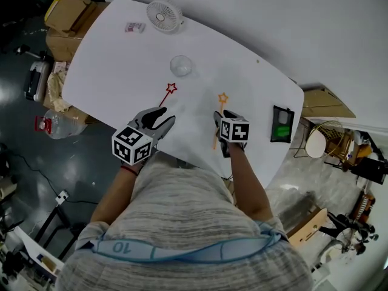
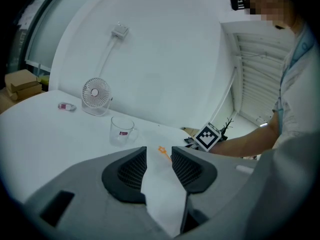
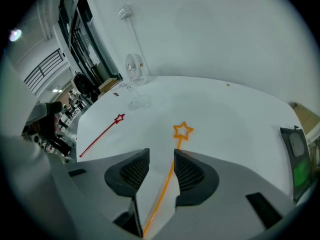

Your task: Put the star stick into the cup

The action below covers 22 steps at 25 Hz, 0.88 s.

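An orange star stick (image 1: 222, 99) lies flat on the white table (image 1: 121, 53). Its stem (image 3: 162, 189) runs between the jaws of my right gripper (image 3: 161, 169), which stand open around it without clamping, and its star (image 3: 182, 130) lies just past the fingertips. To its left lies a red star stick (image 1: 167, 93), also seen in the right gripper view (image 3: 102, 133). The clear glass cup (image 1: 180, 65) stands upright beyond both sticks and shows in the left gripper view (image 2: 121, 130). My left gripper (image 1: 160, 121) hovers near the red stick's lower end, open and empty (image 2: 159, 169).
A small white fan (image 1: 163, 15) stands at the table's far edge, with a small packet (image 1: 134, 27) to its left. A black device with a green screen (image 1: 282, 124) lies at the right edge. Cardboard boxes (image 1: 66, 17) sit on the floor to the left.
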Tool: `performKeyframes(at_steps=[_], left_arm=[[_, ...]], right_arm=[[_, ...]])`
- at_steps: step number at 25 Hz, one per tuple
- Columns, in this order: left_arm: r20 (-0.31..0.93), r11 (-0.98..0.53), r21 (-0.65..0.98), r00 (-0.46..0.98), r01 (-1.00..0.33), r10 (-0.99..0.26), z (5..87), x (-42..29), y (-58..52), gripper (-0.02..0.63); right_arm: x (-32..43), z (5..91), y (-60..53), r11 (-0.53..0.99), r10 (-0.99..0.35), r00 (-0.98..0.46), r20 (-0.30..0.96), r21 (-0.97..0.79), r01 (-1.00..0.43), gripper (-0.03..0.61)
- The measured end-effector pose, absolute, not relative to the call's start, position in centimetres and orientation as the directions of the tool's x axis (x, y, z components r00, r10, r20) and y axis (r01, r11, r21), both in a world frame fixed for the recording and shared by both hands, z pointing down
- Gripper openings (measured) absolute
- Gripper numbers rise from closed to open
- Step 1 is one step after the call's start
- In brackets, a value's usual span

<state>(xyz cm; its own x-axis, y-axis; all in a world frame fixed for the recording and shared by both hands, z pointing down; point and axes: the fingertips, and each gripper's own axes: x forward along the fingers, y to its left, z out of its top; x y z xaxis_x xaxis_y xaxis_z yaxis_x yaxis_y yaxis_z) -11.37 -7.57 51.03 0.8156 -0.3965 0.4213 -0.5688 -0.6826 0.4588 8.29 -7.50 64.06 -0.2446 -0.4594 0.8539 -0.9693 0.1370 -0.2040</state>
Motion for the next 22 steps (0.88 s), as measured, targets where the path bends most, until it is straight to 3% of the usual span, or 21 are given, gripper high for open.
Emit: performKeyframes(at_steps=[11,22], left_arm=[[0.417,-0.681,0.474,0.824,-0.557,-0.384,51.3,-11.2,-7.2,0.153],[0.390,-0.686,0.504,0.847,-0.525,-0.361,51.4,-10.3,-7.0,0.153]], right_arm=[[9.4,66.8,-7.8,0.069,-0.410,-0.210,0.887,-0.199,-0.978,0.133],[9.8,67.2,-8.0,0.128,-0.396,-0.060,0.916,-0.010,-0.992,0.080]])
